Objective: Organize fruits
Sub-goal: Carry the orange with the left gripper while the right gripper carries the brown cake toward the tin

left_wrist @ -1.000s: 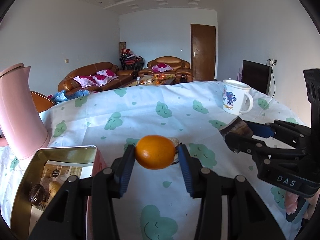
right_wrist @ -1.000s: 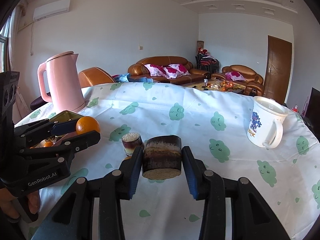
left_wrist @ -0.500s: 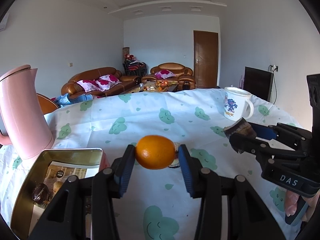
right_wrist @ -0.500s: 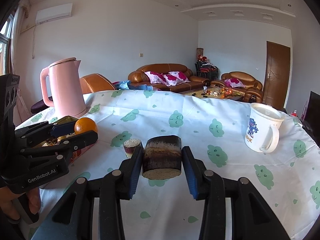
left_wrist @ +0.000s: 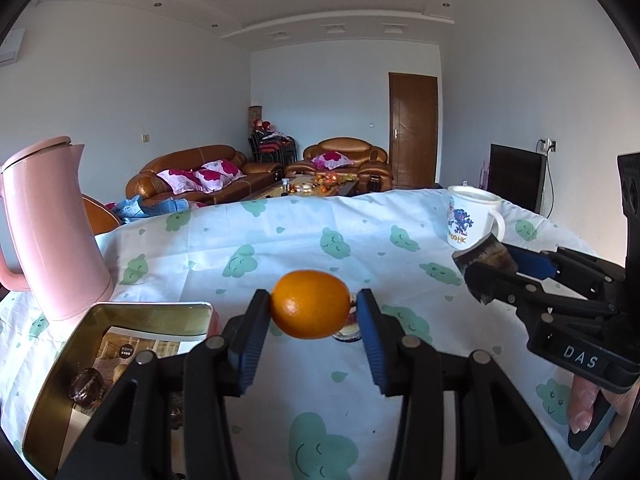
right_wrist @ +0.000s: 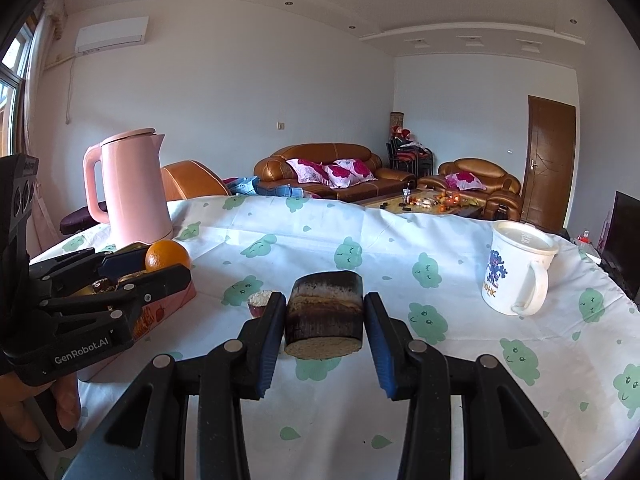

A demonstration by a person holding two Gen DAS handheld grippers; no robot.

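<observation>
An orange (left_wrist: 310,304) is clamped between the blue pads of my left gripper (left_wrist: 312,301), held above the tablecloth. Left of it lies an open gold tin (left_wrist: 48,400) with a dark fruit (left_wrist: 85,384) inside. My right gripper (right_wrist: 323,309) is shut on a dark brown cut chunk (right_wrist: 324,314) with a pale cut face. A small purple-skinned cut piece (right_wrist: 261,302) sits on the cloth just beyond its left finger. Each gripper shows in the other's view: the left gripper (right_wrist: 160,266) with the orange (right_wrist: 167,256), the right gripper (left_wrist: 490,265) with the chunk (left_wrist: 486,254).
A pink kettle (left_wrist: 52,232) stands behind the tin at the left. A white printed mug (right_wrist: 516,272) stands at the right of the table. The white cloth with green clouds (right_wrist: 400,240) covers the table. Sofas and a coffee table lie beyond its far edge.
Both grippers have tipped upward a little, so the table sits lower in each view. The orange and the brown chunk stay gripped as before.
</observation>
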